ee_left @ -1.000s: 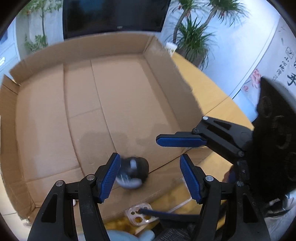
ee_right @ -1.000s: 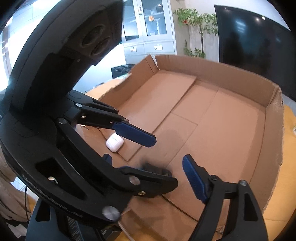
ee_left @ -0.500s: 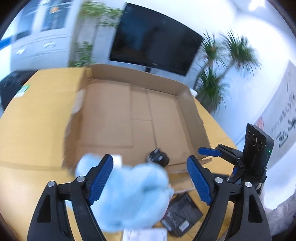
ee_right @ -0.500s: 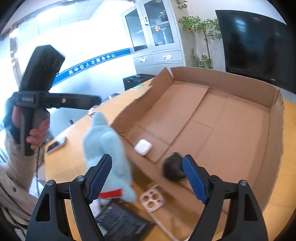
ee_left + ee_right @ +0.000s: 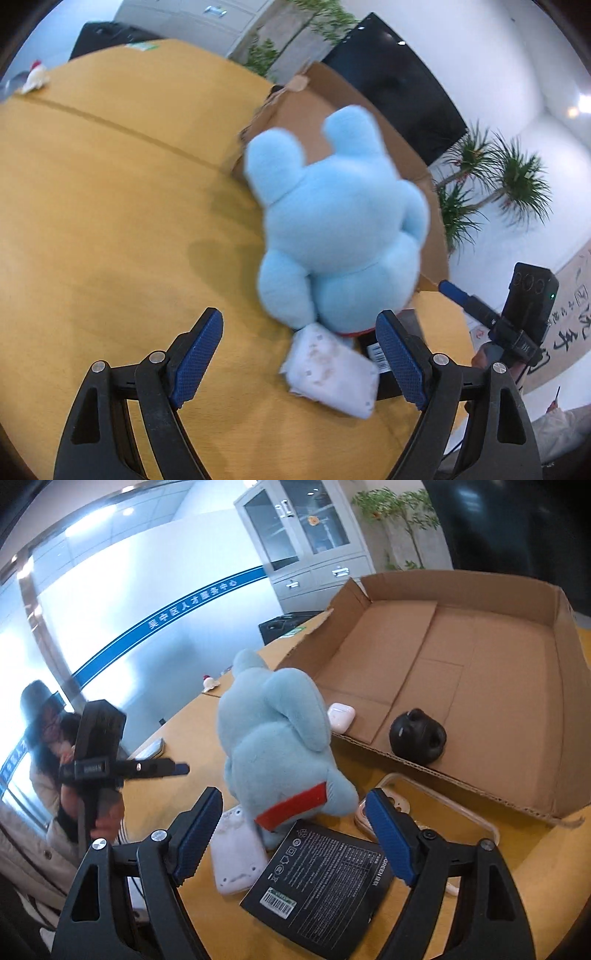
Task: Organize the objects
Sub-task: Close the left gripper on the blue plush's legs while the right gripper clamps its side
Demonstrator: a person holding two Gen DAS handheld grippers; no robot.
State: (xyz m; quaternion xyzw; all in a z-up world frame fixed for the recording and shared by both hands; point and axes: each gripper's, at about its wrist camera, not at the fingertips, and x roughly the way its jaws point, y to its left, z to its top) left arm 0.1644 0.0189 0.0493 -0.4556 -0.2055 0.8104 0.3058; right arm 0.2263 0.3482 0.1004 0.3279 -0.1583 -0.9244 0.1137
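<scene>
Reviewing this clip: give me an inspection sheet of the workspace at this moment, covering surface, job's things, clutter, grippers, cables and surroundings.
Surface: wooden table, mostly bare on its far side.
Job's things: blue plush toy on the table beside the cardboard box; white earbud case and black round object lie inside the box; black packet, white pouch and clear phone case on the table in front.
Clutter: phone and small white figure further off.
Grippers: left hand-held gripper open, nothing between its pads; right hand-held gripper open, holding nothing.
Cables: nothing seen clearly.
Surroundings: cabinet, dark screen, potted plants.
</scene>
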